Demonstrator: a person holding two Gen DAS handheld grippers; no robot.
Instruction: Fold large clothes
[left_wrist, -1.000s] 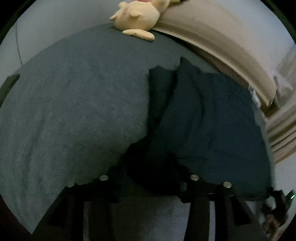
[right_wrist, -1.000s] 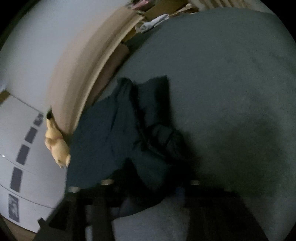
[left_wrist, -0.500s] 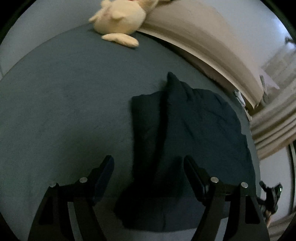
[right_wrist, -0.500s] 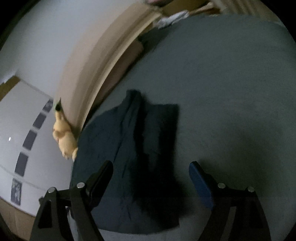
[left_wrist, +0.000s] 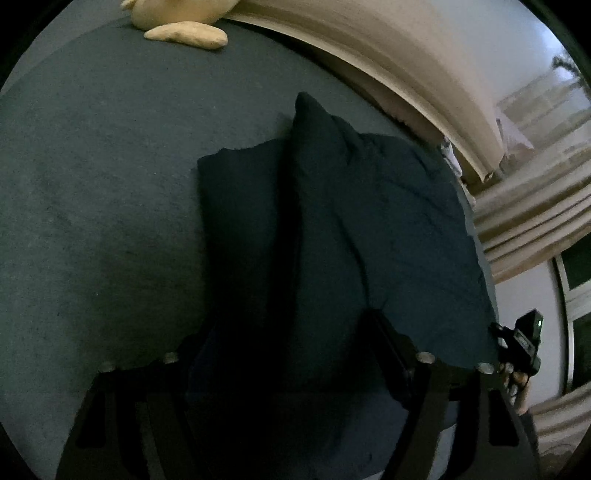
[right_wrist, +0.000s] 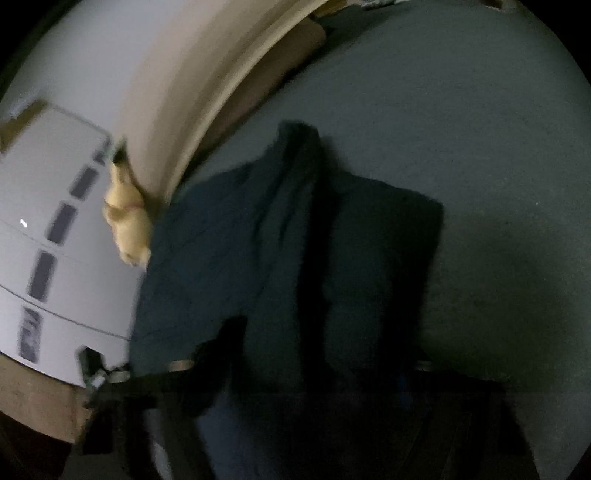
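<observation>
A dark blue garment (left_wrist: 369, 229) lies partly folded on the grey-blue bed cover (left_wrist: 92, 192), with one long flap (left_wrist: 240, 206) doubled over along its left side. My left gripper (left_wrist: 291, 347) hovers low over the garment's near edge; its jaws are closing, cloth lies between them, and the pads stand apart from it. The same garment (right_wrist: 229, 258) fills the right wrist view. There my right gripper (right_wrist: 321, 362) is over its near edge, jaws closing with dark cloth between them; its fingertips are lost in shadow and blur.
A yellow plush toy (left_wrist: 184, 29) lies at the far end of the bed by a beige headboard (left_wrist: 406, 66). Curtains (left_wrist: 535, 221) hang at the right. My right gripper (left_wrist: 521, 347), with a hand on it, shows beyond the garment's right edge. A white drawer unit (right_wrist: 48, 240) stands beside the bed.
A second ago both grippers held bunched cloth; they let go and opened wide. Both have since moved across and down over the garment's near edge, and the right jaws have narrowed.
</observation>
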